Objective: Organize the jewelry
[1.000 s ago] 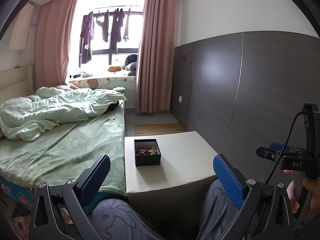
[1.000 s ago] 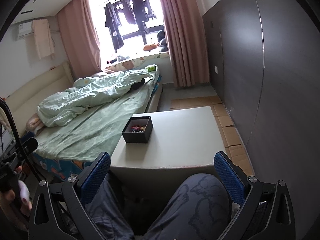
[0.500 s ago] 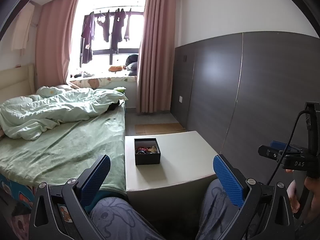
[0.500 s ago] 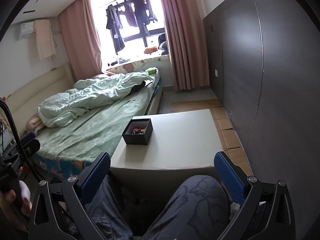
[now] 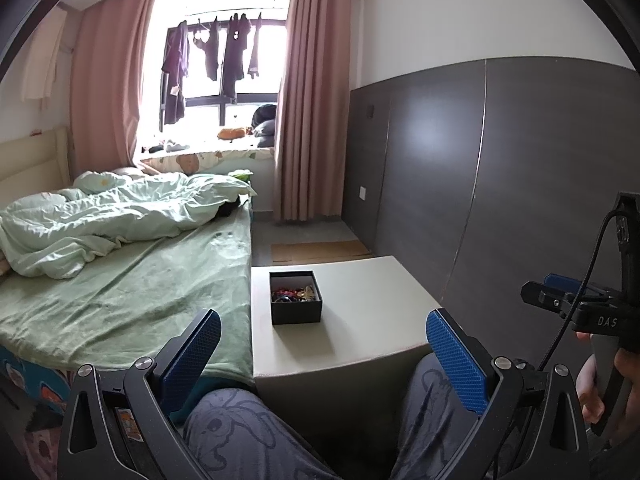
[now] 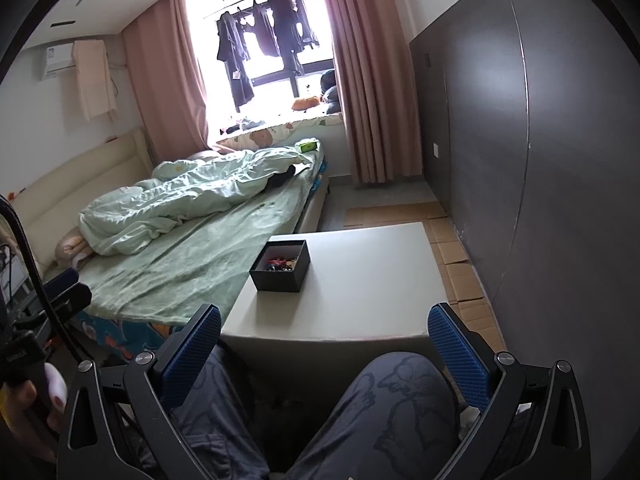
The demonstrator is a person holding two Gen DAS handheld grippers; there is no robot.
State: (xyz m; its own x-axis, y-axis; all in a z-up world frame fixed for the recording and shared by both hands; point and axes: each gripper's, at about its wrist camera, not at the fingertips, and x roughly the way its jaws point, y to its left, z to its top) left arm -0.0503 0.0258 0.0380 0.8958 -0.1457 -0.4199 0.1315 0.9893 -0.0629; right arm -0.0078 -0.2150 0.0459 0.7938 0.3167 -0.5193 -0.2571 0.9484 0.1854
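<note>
- Since the earlier frames both cameras have shifted only slightly; the black box sits at the same spot on the table and neither gripper has gone to it
- Left gripper [image 5: 322, 344]: fingers spread wide with nothing between the blue pads [image 5: 192, 354], held low over the person's knees [image 5: 240, 432], well short of the table's near edge
- Bed [image 5: 120, 280] with green sheet and a rumpled pale duvet [image 5: 112, 220] fills the left of both views, its side touching or just beside the table's left edge
- White table [image 5: 368, 312]: a low block standing between the bed and the grey wall panel [image 5: 500, 180]
- Black jewelry box [image 5: 296, 298]: open-topped, on the table near the left edge, about midway between the near and far edges; the right wrist view shows it closer to the far-left corner [image 6: 281, 266]
- Jewelry [image 5: 294, 293]: a tangle of small coloured pieces lying in the bottom of the box, too small to tell apart
- Right gripper [image 6: 324, 346]: released, fingers wide apart and empty, blue pads [image 6: 460, 354] framing the table's near edge from above the knees
- Cardboard sheets [image 6: 456, 264] lie flat on the floor along the table's right edge and beyond its far edge
- Pink curtains [image 5: 308, 100] frame a bright window with dark clothes [image 5: 216, 52] hanging in it
</note>
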